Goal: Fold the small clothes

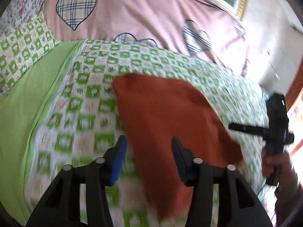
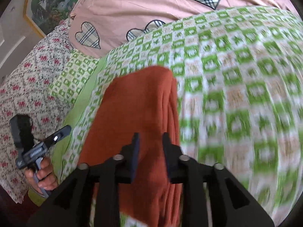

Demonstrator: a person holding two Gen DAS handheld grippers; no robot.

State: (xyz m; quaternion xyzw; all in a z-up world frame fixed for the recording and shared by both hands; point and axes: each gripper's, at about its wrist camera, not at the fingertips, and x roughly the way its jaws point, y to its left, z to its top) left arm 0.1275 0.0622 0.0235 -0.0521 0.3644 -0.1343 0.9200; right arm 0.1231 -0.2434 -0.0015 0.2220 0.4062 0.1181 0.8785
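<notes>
Rust cloth (image 2: 136,104) beneath parted right tongs (image 2: 150,141)

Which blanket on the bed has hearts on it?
The pink blanket at the far end of the bed. It has checked heart patches sewn on. The green-and-white checked blanket, under the orange cloth, shows only little squares, no hearts.

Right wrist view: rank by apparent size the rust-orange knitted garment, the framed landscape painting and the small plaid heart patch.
1. Rust-orange knitted garment, though it is nearest the camera.
2. Framed landscape painting, cut off by the edge.
3. Small plaid heart patch.
</notes>
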